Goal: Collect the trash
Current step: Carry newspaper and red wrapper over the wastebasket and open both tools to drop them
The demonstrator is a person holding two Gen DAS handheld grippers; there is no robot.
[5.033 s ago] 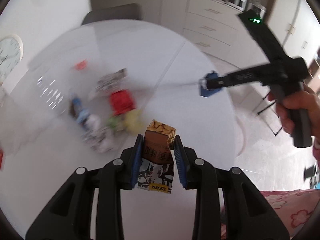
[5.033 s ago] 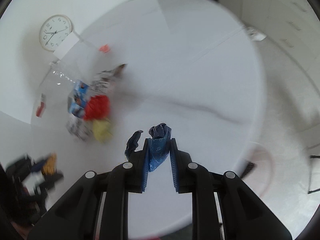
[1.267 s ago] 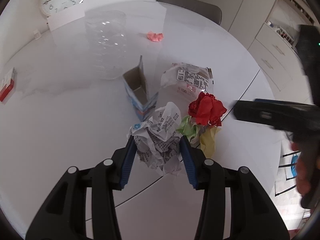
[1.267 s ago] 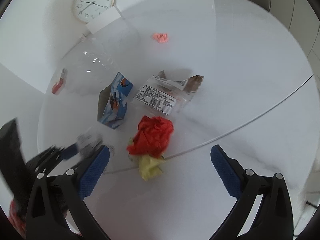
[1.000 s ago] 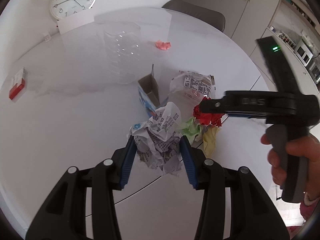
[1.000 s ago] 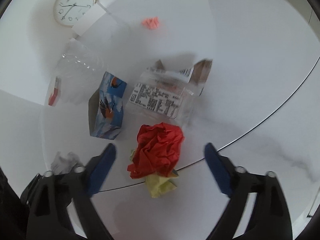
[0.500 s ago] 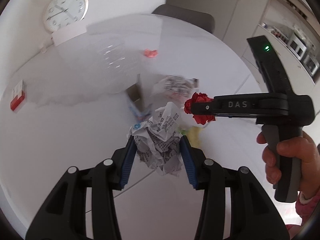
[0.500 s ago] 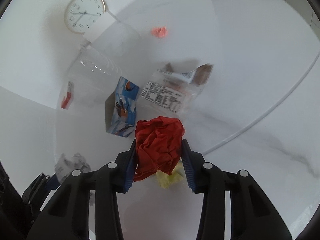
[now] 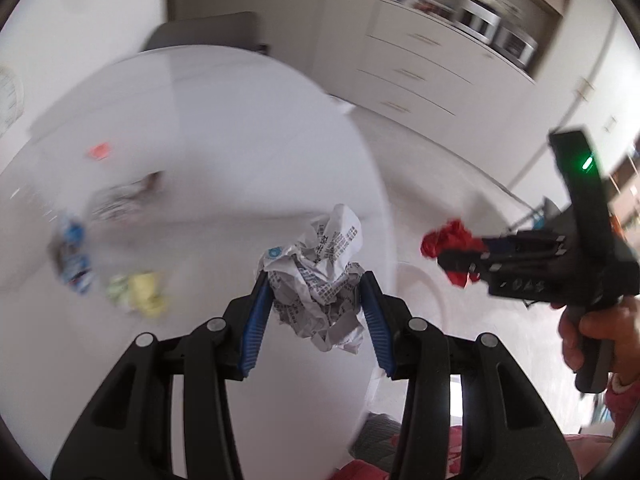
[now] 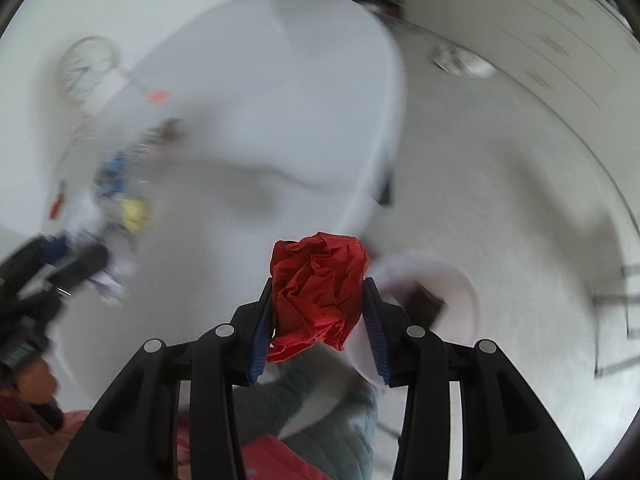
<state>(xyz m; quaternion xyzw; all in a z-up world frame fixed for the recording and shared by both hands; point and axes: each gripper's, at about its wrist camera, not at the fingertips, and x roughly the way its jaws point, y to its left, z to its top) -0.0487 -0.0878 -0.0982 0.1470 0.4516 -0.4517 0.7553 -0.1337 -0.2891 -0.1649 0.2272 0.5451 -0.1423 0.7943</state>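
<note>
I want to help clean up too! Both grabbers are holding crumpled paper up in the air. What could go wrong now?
1. The left gripper pinches the printed paper ball only by its sides, and loose crumples hang below; it might slip out.
2. The right gripper carries the red paper ball past the table edge, so a drop would probably land on the floor.
3. Both views are blurred by fast motion, so the white bin could be missed.

Beyond the left gripper [image 9: 314, 312] and its crumpled printed paper [image 9: 318, 280], bare white table [image 9: 240, 140] stretches ahead; yellow scrap [image 9: 146, 294] and blurred wrappers [image 9: 120, 200] crowd its left; the right gripper [image 9: 460, 258] hangs at right.
</note>
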